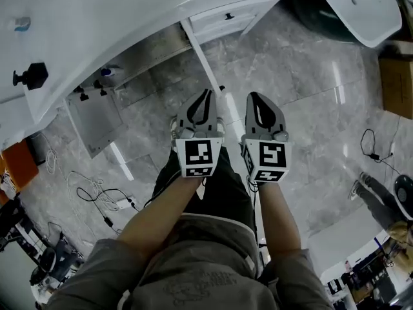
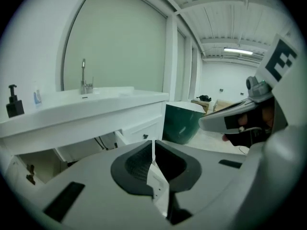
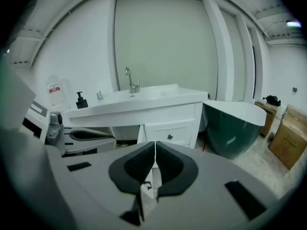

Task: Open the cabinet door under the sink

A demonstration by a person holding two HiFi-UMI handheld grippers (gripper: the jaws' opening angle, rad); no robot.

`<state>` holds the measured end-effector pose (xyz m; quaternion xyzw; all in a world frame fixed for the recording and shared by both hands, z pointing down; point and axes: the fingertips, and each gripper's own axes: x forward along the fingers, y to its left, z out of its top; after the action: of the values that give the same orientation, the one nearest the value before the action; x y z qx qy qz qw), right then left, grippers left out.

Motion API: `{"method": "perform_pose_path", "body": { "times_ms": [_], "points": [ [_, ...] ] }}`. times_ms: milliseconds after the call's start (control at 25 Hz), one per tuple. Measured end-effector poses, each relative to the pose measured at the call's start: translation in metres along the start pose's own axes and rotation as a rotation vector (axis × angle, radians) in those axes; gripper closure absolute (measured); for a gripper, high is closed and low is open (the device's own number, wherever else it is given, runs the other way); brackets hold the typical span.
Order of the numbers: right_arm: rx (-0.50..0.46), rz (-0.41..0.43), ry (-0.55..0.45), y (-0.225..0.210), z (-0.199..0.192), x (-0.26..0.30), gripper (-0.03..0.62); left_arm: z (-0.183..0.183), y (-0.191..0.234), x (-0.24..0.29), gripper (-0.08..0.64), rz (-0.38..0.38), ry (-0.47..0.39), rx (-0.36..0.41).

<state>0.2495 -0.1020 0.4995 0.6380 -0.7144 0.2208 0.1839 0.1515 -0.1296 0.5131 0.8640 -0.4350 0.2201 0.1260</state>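
Grey left gripper [image 1: 207,94] and grey right gripper [image 1: 253,97] are hovering, jaws together, empty.
The white flat cabinet door [image 1: 97,124] is hanging open under the white sink counter's [image 1: 77,37] left end.

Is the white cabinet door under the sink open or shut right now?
Open: the white cabinet door stands swung out over the floor from the white sink cabinet, leaving the space under the sink exposed.

The grey marble floor [image 1: 310,134] carried a dark green tub [image 3: 235,128], a cardboard box [image 1: 397,86] near it, and a loose tangle of white and black cables [image 1: 97,192]. On the white sink counter [image 1: 97,18] stood a black pump bottle [image 1: 30,76] and a chrome tap [image 3: 130,83].
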Motion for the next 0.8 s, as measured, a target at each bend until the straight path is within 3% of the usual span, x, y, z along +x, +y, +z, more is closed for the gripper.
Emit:
{"method": "perform_pose_path", "body": {
  "times_ms": [320,480,800],
  "points": [
    [-0.114,0.061,-0.115,0.044,0.125,-0.016,0.563,0.093,0.055,-0.041,0.528,0.080,-0.106,0.032],
    [-0.165,0.098,-0.229,0.071,0.192,-0.025,0.563,0.146,0.087,-0.068,0.528,0.136,-0.194,0.047],
    [-0.256,0.189,-0.375,0.146,0.286,-0.062,0.563,0.222,0.149,-0.137,0.528,0.237,-0.325,0.062]
  ]
}}
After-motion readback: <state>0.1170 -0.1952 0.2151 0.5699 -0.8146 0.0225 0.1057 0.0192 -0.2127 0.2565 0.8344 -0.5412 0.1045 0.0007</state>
